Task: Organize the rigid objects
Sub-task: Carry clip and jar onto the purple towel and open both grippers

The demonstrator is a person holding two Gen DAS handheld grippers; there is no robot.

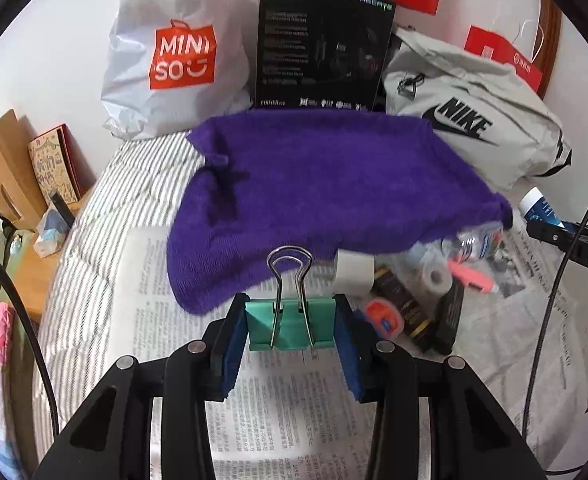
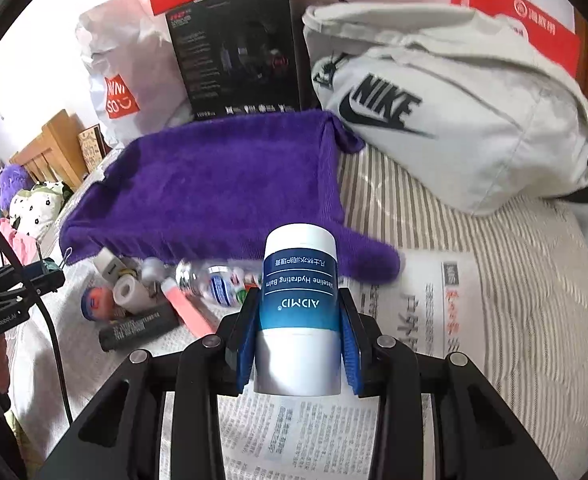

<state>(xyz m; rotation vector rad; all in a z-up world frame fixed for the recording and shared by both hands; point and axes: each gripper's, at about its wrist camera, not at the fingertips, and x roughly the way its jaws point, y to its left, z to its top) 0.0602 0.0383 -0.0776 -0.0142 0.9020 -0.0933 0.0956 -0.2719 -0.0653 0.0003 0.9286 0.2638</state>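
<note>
Green clip sits between the blue pads of the left gripper, which is closed on its two sides and holds it in the air above the newspaper, wire handles up. To do this step well I think the clip should go down gently and level on the purple cloth, so it does not twist out of the pads. The right gripper is closed around one white-and-blue balm tube, cap forward, also above the newspaper; it should go beside the clip, not on it. Count: one clip, one tube, one cloth. The pile between the grippers has perhaps eight small things; blur prevents a sure count
</note>
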